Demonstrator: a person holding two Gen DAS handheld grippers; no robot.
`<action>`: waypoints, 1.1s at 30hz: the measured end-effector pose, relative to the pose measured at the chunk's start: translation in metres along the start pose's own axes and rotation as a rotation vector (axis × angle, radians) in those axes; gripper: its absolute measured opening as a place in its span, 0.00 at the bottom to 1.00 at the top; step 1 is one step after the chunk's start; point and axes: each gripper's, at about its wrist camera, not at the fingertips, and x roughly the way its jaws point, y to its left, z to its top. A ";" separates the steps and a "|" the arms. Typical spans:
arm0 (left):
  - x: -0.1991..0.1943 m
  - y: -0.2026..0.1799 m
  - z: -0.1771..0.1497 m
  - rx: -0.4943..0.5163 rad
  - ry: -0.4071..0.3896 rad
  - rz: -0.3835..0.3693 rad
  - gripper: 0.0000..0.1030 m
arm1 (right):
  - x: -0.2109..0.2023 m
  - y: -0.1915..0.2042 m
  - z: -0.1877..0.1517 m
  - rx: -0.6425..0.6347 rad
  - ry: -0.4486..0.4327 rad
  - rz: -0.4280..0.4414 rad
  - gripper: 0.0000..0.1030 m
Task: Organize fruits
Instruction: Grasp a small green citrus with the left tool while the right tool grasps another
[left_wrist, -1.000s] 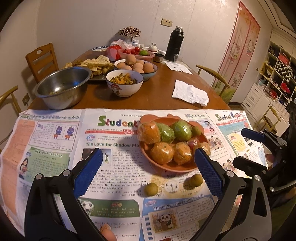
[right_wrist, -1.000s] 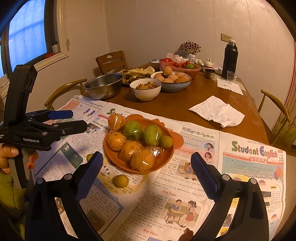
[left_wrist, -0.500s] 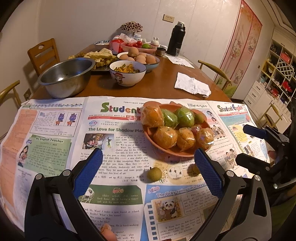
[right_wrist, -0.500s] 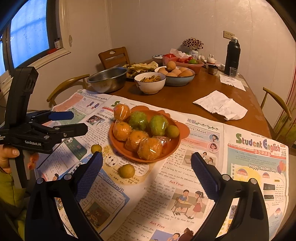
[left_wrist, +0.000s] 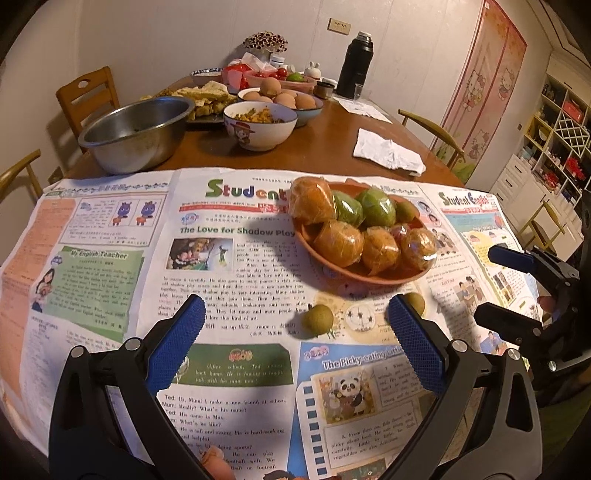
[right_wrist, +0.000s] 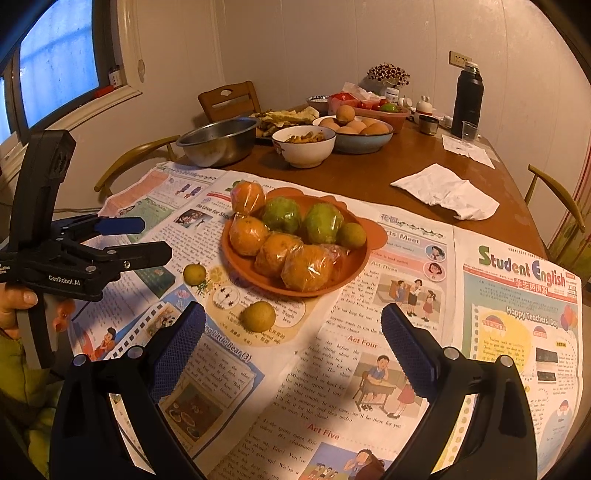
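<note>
Both tongs (left_wrist: 295, 325) (right_wrist: 293, 326) wide, empty | loose fruit (left_wrist: 317, 319) at 12 o'clock | I risk nudging it rolling.

dim warm indoor light, soft shadows on the newspaper (left_wrist: 236, 295), glare on wrapped fruit, strong fisheye bending at edges.

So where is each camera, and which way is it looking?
Left wrist view: sits on the left gripper, facing across the newspaper at the fruit plate; own open fingers show, right gripper at the right edge.
Right wrist view: sits on the right gripper, facing the same plate; own open fingers show, left gripper and a hand at the left.
Shared: plate, two loose small fruits, newspaper.
</note>
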 end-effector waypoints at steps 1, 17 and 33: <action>0.001 -0.001 -0.001 0.003 0.003 -0.001 0.90 | 0.002 0.000 -0.001 -0.001 0.006 0.002 0.93; 0.020 -0.005 -0.016 0.057 0.049 -0.045 0.65 | 0.040 0.012 -0.012 -0.046 0.116 0.021 0.75; 0.038 -0.008 -0.014 0.084 0.087 -0.084 0.40 | 0.068 0.026 -0.004 -0.119 0.166 0.058 0.25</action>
